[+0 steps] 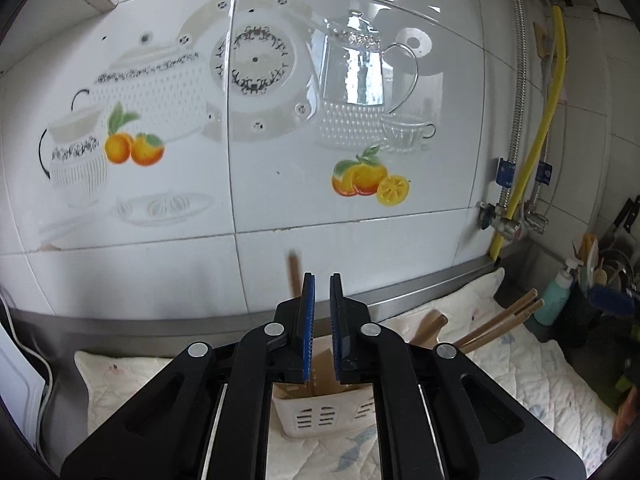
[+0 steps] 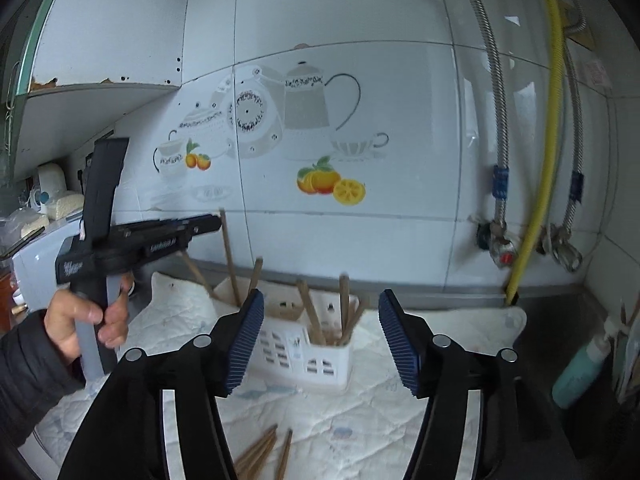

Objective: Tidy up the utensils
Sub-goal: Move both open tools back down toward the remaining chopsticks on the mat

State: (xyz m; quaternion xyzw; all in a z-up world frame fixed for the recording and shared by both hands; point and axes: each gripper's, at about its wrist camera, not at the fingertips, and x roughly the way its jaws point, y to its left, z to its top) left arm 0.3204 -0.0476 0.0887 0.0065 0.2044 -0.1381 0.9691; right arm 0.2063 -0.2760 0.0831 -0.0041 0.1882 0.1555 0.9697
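A white slotted utensil holder [image 2: 304, 344] stands on a quilted cloth and holds several wooden chopsticks [image 2: 344, 304]. More chopsticks [image 2: 260, 456] lie loose on the cloth in front. My right gripper [image 2: 322, 340] is open and empty, hovering in front of the holder. My left gripper [image 1: 322, 320] is above the holder [image 1: 316, 412], its pads narrowly apart with nothing between them. A blurred chopstick [image 1: 295, 274] stands just left of its left finger. In the right wrist view the left gripper [image 2: 212, 224] is level above the holder's left side, beside a tall chopstick [image 2: 230, 256].
The tiled wall with teapot and orange decals [image 1: 360, 178] is close behind. Pipes and a yellow hose [image 2: 544, 160] run down at the right. A teal soap bottle [image 2: 580, 372] and a dark utensil rack [image 1: 608, 292] stand at the right. Appliances [image 2: 36, 216] stand at the left.
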